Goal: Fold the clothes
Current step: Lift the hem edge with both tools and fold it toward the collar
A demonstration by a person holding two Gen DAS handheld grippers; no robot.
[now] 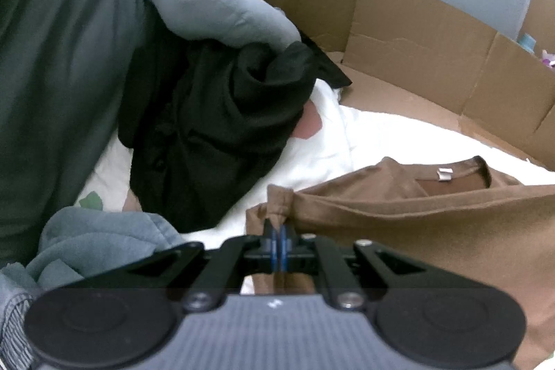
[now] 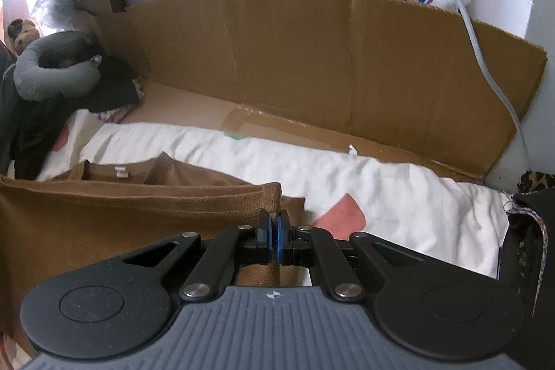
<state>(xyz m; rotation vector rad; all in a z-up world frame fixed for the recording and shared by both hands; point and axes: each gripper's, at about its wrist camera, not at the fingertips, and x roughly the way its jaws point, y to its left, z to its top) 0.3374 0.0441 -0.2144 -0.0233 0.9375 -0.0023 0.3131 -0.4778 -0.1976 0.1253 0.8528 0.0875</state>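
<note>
A brown T-shirt (image 1: 416,221) lies on a white sheet (image 1: 312,141), collar and white label facing the far side. My left gripper (image 1: 277,226) is shut on a bunched left corner of the shirt's folded edge. In the right wrist view the same brown T-shirt (image 2: 104,214) stretches to the left, and my right gripper (image 2: 274,219) is shut on the right corner of that edge. The edge runs taut between the two grippers, lifted slightly above the white sheet (image 2: 381,182).
A pile of black clothes (image 1: 208,127) and a grey neck pillow (image 1: 215,6) lie at the left. Grey-blue clothes (image 1: 97,241) sit near my left gripper. A cardboard wall (image 2: 312,65) borders the far side. A white cable (image 2: 485,65) hangs at the right.
</note>
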